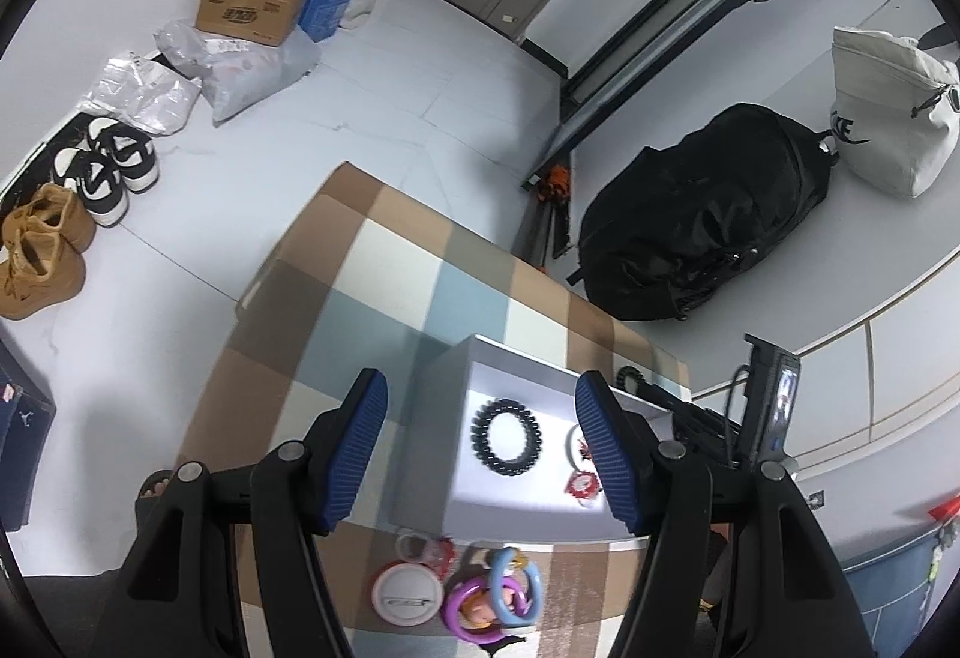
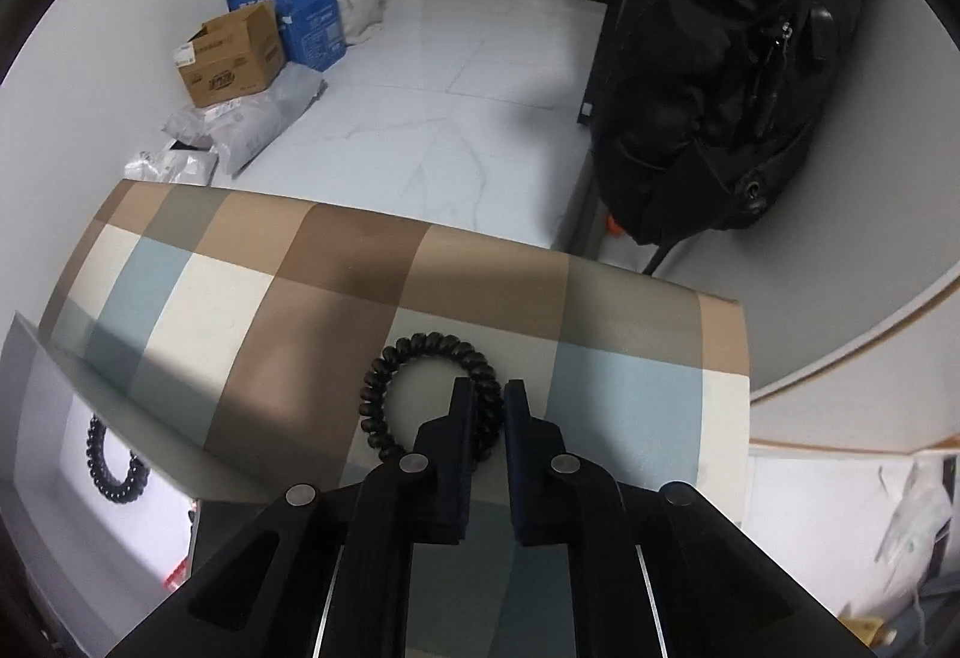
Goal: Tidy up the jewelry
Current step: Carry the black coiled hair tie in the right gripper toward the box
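1. Your right gripper [image 2: 486,406] has its fingers nearly pressed together on the right arc of a black spiral hair tie [image 2: 429,397], over the checked tablecloth [image 2: 300,262]. The band sits against the left finger and a slim gap shows beside the right one, so I judge the pinch to be shallow. A coil could spring free if you swing fast.

2. I cannot tell whether that tie rests on the cloth or hangs just above it. If it drags, the loose far side could snag and twist out of the fingers.

3. The white box [image 1: 456,376] lies to the left of your right gripper, and its near wall rises between the tie and the box floor. Carry too low and the dangling loop could catch that wall and shove the box.

4. A second black spiral tie [image 1: 507,437] already lies inside the box, with a red and white piece [image 1: 583,484] to its right. Dropping onto them could tangle the coils.

5. Your left gripper [image 1: 501,454] hangs spread wide and empty over the box. It crowds the drop zone, so the two tools may collide.

6. The colourful rings [image 1: 498,595] and the round white case [image 1: 408,595] sit on the cloth just near of the box. A low sweep could knock them off the table edge.
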Demonstrator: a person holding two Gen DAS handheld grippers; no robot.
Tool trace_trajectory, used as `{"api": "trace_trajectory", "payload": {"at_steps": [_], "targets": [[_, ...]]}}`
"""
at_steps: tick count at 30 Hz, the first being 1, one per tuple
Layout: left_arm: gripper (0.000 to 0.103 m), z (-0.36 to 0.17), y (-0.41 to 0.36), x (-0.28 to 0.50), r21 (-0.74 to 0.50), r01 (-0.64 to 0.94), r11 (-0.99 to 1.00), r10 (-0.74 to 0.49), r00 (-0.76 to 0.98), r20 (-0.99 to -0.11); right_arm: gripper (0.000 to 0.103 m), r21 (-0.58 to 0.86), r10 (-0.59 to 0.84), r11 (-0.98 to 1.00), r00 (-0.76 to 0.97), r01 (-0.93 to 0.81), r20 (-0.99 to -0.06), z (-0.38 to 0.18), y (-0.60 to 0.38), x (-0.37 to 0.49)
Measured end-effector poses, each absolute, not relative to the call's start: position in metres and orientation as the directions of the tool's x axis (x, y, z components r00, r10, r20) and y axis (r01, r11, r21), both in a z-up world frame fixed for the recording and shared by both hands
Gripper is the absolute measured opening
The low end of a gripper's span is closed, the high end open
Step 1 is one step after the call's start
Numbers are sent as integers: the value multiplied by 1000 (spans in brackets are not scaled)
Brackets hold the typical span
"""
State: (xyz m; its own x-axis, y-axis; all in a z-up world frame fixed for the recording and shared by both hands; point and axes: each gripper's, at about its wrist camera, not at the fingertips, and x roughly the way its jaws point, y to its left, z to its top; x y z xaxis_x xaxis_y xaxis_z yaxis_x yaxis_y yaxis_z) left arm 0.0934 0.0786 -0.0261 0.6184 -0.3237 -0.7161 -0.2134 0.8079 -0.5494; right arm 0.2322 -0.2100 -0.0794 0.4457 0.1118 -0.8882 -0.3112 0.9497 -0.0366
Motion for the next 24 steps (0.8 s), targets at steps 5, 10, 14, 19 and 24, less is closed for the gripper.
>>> {"api": "trace_trajectory", "payload": {"at_steps": [5, 10, 14, 19, 24], "targets": [[60, -28, 83, 85, -543, -230, 808, -309, 619, -722, 8, 27, 149, 963, 449, -268, -881, -76, -221, 227], [60, -32, 82, 71, -526, -228, 819, -301, 609, -733, 8, 80, 193, 968, 505, -236, -841, -50, -242, 205], [60, -40, 80, 61, -542, -227, 809, -333, 583, -741, 8, 117, 228, 966, 547, -231, -806, -29, -252, 185], [60, -48, 64, 51, -553, -184, 812, -391, 532, -751, 8, 189, 294, 954, 595, -234, -748, -5, -268, 147], [60, -52, 39, 47, -546, -117, 830, -433, 483, -761, 8, 273, 374, 927, 608, -256, -700, 12, -271, 115]]}}
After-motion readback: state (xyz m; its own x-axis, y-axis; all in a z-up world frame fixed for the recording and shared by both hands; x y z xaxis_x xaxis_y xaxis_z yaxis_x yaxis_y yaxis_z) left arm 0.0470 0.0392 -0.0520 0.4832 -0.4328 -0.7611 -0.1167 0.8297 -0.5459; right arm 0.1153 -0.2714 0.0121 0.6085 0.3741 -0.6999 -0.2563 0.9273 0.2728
